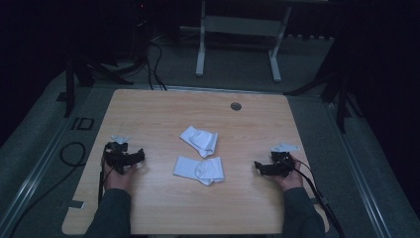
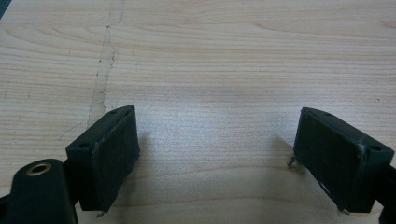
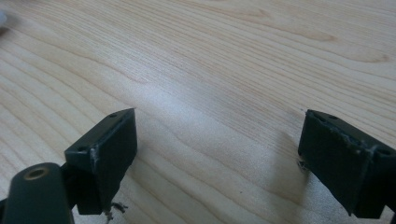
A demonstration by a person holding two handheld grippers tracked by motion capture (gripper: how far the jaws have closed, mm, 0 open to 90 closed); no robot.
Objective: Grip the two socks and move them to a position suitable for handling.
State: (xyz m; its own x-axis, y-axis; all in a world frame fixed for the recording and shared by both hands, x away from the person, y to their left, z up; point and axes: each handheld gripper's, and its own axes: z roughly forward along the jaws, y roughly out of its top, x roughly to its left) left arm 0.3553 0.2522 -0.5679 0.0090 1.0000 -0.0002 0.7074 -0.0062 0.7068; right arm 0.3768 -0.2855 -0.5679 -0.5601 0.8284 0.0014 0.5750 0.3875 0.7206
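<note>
White, soft and creased, the two socks (image 1: 199,140) (image 1: 199,169) lay folded mid-table, one nearer the far edge, one nearer me. My left gripper (image 1: 140,156) rested by the left edge and my right gripper (image 1: 258,166) by the right edge, each with jaws wide apart over bare wood-grain table (image 1: 148,203), holding nothing. Risk, as I judged it: flat pads could pinch one limp layer only, so a sock might unfold or drag.
</note>
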